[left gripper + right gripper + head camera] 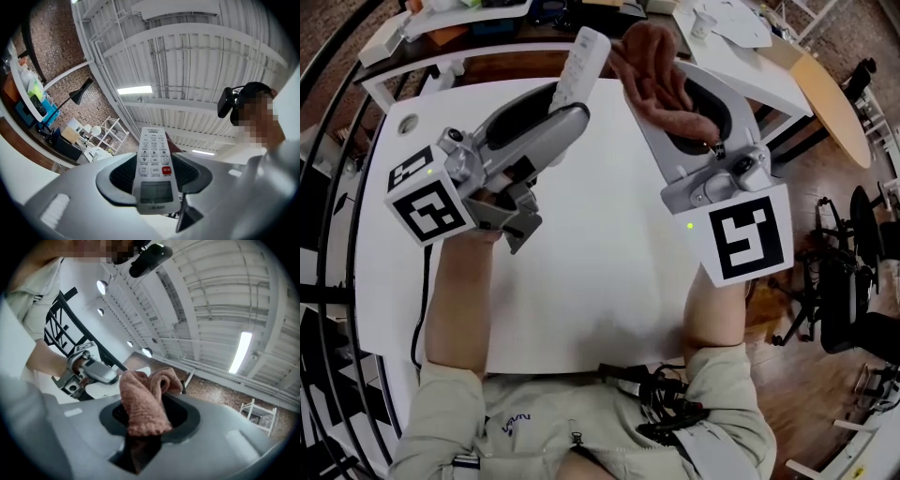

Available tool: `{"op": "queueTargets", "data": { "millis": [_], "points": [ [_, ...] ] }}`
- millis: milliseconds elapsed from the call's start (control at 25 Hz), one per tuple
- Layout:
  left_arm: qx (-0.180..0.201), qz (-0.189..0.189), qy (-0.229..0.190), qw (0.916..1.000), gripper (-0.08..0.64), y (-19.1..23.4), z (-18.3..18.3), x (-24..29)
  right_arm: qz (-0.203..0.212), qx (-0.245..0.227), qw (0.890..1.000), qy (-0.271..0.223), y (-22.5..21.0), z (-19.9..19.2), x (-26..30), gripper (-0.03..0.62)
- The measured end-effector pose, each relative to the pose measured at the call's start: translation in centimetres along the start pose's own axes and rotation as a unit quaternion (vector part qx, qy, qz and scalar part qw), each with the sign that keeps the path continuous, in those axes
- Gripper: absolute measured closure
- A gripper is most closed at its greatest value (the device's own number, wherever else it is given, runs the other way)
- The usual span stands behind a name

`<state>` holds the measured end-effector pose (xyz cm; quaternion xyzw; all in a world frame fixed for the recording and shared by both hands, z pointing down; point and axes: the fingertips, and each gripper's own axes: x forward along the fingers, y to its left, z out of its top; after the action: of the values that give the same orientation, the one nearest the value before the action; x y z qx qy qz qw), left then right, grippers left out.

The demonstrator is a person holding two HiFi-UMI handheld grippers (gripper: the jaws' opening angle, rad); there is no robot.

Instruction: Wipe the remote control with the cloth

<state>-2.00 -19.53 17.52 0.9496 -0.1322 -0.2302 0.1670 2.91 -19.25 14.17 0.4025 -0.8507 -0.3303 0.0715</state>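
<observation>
My left gripper (561,103) is shut on a white remote control (579,66), which sticks out past the jaws above the far edge of the white table (581,281). The left gripper view has the remote control (153,168) between the dark pads, button side up, its small screen nearest the camera. My right gripper (698,117) is shut on a brownish-pink cloth (654,80), bunched and lying against the remote's right side. In the right gripper view the cloth (143,404) fills the jaw gap, with the left gripper (91,371) beyond it.
A second desk (741,28) with papers stands behind the table at the right, beside a wooden tabletop (834,103). Cluttered shelving (422,28) runs along the back left. A black chair base (839,281) sits on the floor at the right. A round hole (408,122) marks the table's left corner.
</observation>
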Motion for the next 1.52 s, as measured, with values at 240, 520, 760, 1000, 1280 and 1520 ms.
{"op": "queueTargets", "data": {
  "millis": [240, 520, 760, 1000, 1280, 1520],
  "points": [
    [0.018, 0.018, 0.014, 0.9996, 0.319, 0.3, -0.5, 0.0, -0.015, -0.010, 1.000, -0.020, 0.0, 0.8, -0.2, 0.470],
    [-0.002, 0.000, -0.019, 0.9998, 0.319, 0.1, 0.9, -0.3, 0.030, -0.023, 0.999, -0.017, 2.3, 0.9, 0.2, 0.471],
    [-0.019, -0.006, -0.045, 0.9988, 0.319, 0.3, 2.3, -1.2, 0.082, -0.036, 0.996, 0.003, 4.9, 0.5, 0.9, 0.472],
    [-0.023, -0.001, -0.051, 0.9984, 0.319, 0.5, 2.7, -1.4, 0.118, -0.031, 0.992, 0.016, 6.1, 0.4, 0.8, 0.472],
    [-0.039, -0.014, -0.061, 0.9973, 0.319, 0.4, 2.7, -1.5, 0.141, -0.002, 0.990, 0.006, 6.4, 0.6, 0.6, 0.472],
    [-0.021, -0.011, -0.067, 0.9975, 0.319, 0.3, 3.0, -1.6, 0.184, 0.049, 0.982, -0.008, 7.1, 0.9, 0.5, 0.474]
  ]
}}
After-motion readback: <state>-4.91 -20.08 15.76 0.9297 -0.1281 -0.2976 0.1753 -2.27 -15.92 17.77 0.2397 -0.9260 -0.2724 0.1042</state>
